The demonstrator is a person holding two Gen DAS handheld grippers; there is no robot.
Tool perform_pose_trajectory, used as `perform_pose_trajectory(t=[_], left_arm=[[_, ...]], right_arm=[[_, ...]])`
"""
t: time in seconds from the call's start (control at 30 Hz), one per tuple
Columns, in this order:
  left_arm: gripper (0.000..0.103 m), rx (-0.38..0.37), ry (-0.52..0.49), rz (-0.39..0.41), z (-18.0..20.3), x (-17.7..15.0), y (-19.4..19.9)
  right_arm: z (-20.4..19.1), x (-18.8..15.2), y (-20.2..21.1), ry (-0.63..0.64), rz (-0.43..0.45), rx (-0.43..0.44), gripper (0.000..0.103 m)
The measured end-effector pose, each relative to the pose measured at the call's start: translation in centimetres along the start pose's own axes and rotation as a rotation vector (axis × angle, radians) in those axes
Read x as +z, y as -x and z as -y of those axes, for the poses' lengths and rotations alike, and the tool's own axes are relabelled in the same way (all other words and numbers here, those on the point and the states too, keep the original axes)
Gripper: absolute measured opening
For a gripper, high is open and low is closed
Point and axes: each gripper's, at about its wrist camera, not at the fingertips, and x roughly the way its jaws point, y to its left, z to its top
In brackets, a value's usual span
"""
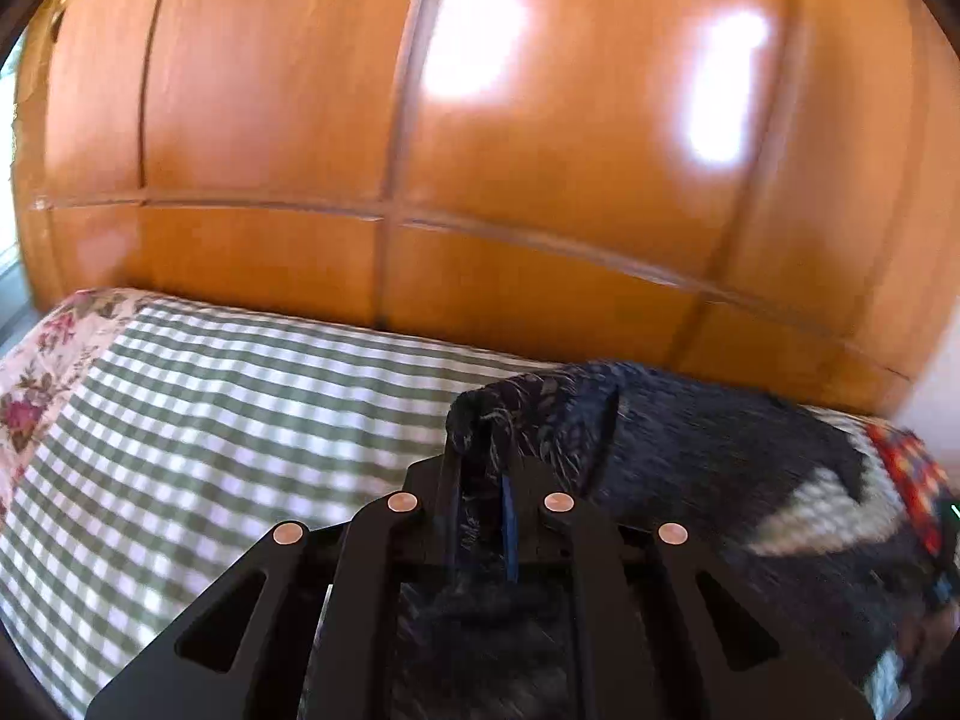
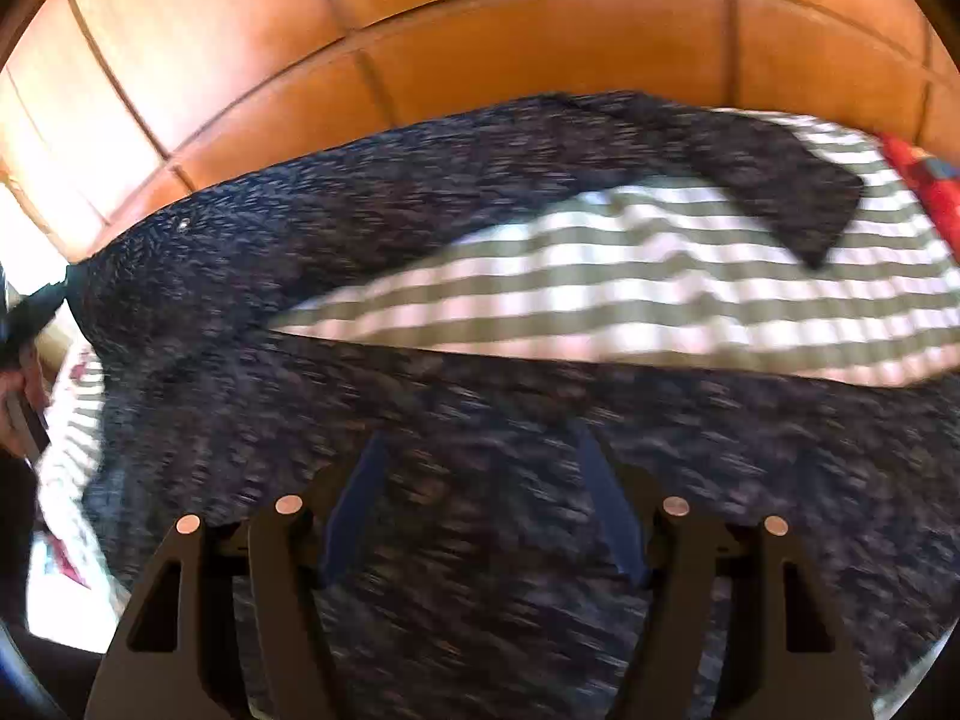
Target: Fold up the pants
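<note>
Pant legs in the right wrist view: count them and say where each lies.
2. One leg stretches along the far side by the wardrobe; the other runs nearer, under the open right gripper. Checked bedsheet shows between.

The wardrobe doors behind the bed are orange-brown wood, smooth and glossy — bright window glare sits on the panels. The pants are a dark, mottled knit cloth, matt and slightly fuzzy. Under them the bedsheet is a soft woven cloth in green-and-white check, matt, beside a floral cotton-like cloth at the bed's edge. The left gripper and right gripper are matt black plastic — with small shiny copper-coloured metal pins.
</note>
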Motion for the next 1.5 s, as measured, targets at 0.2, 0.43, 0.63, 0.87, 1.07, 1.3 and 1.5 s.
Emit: perform_pose_trajectory(t=[0.2,0.43,0.63,0.87,1.07,1.3,1.5], left_arm=[[0.009,-0.112,-0.01,0.004,2.2,-4.4,4.7],[0.009,-0.153,0.005,-0.018,2.6,-7.3,6.7],[0.009,-0.159,-0.046,-0.046,2.9,-8.4,7.2],[0.009,-0.133,-0.153,-0.104,4.3,-10.3,7.1],[0.009,0.043,-0.048,-0.024,2.1,-5.3,4.3],[0.009,0.174,0.036,0.105,0.1,-0.3,3.6],[0.009,0.156,0.053,0.066,-1.2,-6.9,8.3]], right_arm=[[-3.0,4.4,-2.7,-0.048,-0.042,0.213,0.062],[-4.8,12.7,-8.3,-0.246,-0.073,0.387,0.06],[-4.5,17.2,-12.5,-0.368,-0.067,0.337,0.057],[-3.6,20.6,-15.5,-0.418,-0.091,0.233,0.04],[-4.0,20.8,-13.4,-0.276,-0.046,0.139,0.005],[-4.2,20.1,-3.8,-0.224,0.125,0.3,0.005],[-4.4,10.3,4.3,-0.056,0.158,0.381,0.005]])
